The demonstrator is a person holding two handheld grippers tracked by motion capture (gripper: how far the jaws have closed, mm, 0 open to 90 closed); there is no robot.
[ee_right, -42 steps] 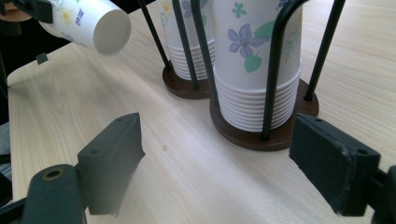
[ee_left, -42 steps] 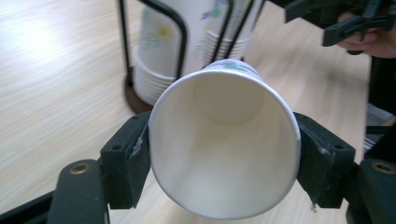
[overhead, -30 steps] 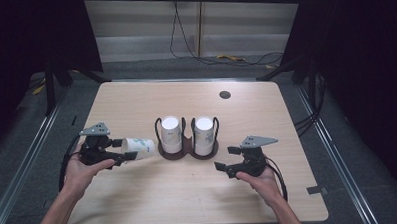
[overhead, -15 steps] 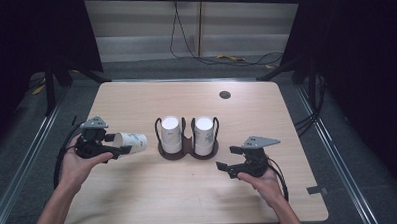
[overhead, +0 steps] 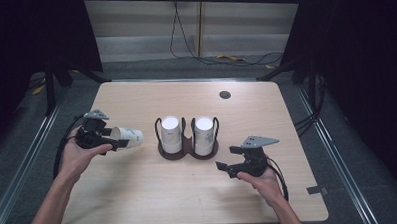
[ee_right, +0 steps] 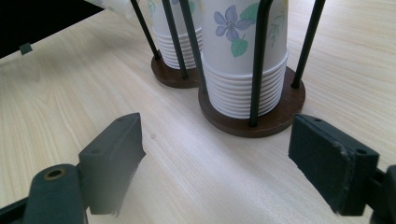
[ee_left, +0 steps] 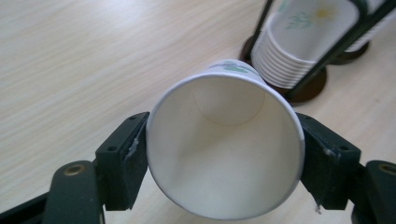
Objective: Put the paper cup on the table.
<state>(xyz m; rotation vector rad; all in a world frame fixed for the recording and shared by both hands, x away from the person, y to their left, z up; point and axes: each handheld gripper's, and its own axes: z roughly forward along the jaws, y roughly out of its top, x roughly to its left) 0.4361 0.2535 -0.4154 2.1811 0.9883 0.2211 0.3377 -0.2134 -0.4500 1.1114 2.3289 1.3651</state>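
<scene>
Wood-grain table (overhead: 266,114) over grey floor; left claw (overhead: 109,138) grips a paper cup (overhead: 128,137), right claw (overhead: 228,159) wide.

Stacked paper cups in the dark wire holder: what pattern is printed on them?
The white stacked paper cups carry a floral print, blue flowers with green leaves, clearest in the right gripper view.

Light wood table (overhead: 139,194), round grommet (overhead: 225,95) far side; grey floor (overhead: 150,71), cables (overhead: 244,58), pale wall panel (overhead: 143,24), dark surrounds.
</scene>
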